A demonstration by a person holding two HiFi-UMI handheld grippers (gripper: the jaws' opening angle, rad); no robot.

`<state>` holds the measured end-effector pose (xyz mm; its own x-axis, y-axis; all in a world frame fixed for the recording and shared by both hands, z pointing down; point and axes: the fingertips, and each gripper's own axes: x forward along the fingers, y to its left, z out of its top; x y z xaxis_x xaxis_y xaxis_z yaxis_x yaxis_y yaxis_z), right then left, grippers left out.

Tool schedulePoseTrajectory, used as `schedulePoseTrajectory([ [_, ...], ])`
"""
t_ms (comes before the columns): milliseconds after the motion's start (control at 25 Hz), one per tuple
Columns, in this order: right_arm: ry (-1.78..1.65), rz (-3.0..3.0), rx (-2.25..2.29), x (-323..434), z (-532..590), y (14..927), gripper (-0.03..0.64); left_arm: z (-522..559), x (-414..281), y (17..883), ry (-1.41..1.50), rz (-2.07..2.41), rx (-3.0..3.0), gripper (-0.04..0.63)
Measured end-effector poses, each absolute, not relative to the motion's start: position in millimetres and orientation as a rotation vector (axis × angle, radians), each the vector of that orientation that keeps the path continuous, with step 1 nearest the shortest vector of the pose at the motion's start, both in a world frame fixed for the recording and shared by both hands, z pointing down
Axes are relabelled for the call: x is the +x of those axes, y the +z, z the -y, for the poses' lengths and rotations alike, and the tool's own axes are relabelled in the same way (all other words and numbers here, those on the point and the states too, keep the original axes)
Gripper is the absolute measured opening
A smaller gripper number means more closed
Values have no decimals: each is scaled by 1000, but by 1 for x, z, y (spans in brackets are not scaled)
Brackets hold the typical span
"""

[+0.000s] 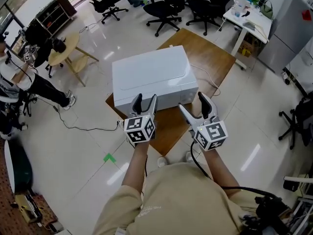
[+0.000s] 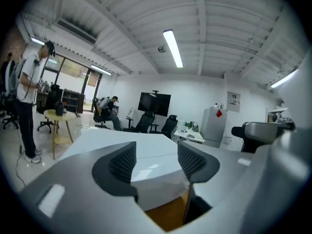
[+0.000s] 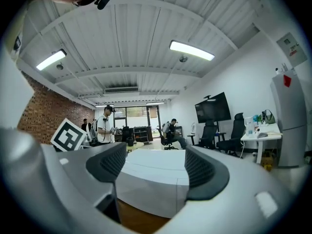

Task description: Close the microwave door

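A white, box-shaped microwave [image 1: 152, 75] is seen standing upright on a brown wooden tabletop [image 1: 212, 58], over the tabletop's near-left part. Its plain top is turned upward and its front is turned toward the tabletop's near edge. The door [image 3: 151, 191] is shut, lying flush with the front, and is parted from the narrow side panel by a thin vertical seam.

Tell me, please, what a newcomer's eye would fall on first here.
The white microwave sits mid-frame on a wooden table. Just before it hover the left gripper and right gripper, fingers apart and empty. Black office chairs line the far side.
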<state>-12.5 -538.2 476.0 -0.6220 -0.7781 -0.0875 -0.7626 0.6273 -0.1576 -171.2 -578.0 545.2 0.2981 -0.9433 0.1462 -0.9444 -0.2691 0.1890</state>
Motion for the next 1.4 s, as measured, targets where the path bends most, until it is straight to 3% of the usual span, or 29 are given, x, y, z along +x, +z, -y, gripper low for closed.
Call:
schedulePoseTrajectory([
  [240, -96, -2739, -1231, -54, 492, 497, 367, 493, -235, 516, -5, 2007, 2433, 317],
  [520, 64, -2739, -1294, -72, 472, 483, 367, 439, -253, 493, 71, 2181, 2459, 409],
  [800, 89, -2763, -1288, -99, 447, 486, 367, 416, -266, 492, 4, 2180, 2485, 414],
  [1120, 188, -2833, -1297, -210, 385, 511, 367, 382, -340, 535, 82, 2146, 2580, 414],
  [1400, 190, -2767, -1357, -158, 341, 505, 367, 325, -331, 524, 15, 2196, 2537, 413],
])
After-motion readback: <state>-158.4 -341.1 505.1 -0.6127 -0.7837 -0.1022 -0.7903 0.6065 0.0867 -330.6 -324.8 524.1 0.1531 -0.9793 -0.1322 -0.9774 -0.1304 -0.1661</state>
